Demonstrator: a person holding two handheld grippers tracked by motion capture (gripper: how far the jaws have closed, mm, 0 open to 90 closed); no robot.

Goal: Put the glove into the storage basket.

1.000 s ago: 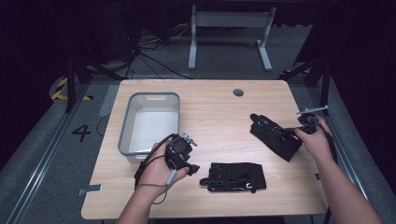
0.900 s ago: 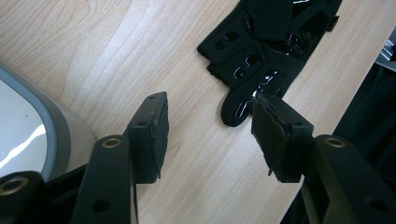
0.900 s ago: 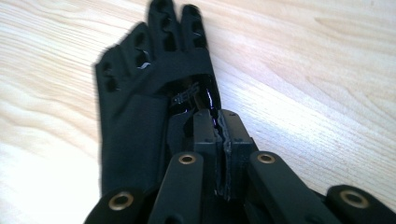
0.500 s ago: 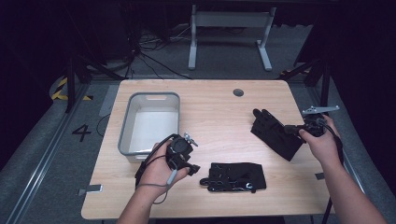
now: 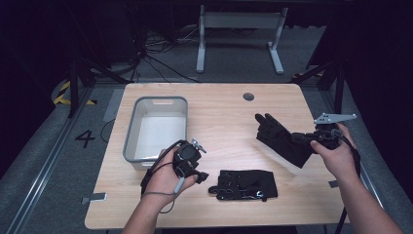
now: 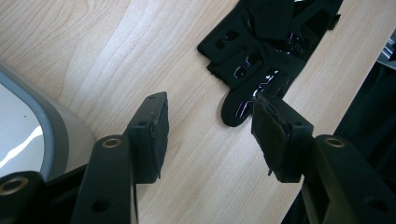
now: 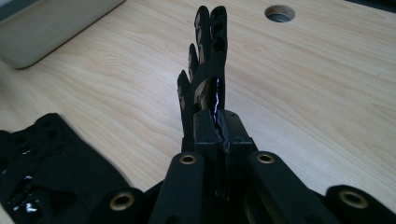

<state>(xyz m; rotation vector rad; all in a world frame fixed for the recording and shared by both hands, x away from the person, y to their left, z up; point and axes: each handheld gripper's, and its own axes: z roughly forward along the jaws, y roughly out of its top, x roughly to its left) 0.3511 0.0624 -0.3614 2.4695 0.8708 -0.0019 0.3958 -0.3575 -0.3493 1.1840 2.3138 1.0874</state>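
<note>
At the right of the high view, the right hand-held gripper (image 5: 308, 138) was clenched on the cuff of a black glove (image 5: 281, 138), held raised on edge above the tabletop (image 5: 224, 109). A second glove (image 5: 245, 184) lay flat at lower centre. The left hand-held gripper (image 5: 197, 171) was released, jaws apart, just beside that glove. A grey bin (image 5: 130, 134) stood at centre left. Judged step: carrying the gripped glove, likely binward; the next move calls for clearing the flat glove.
</note>
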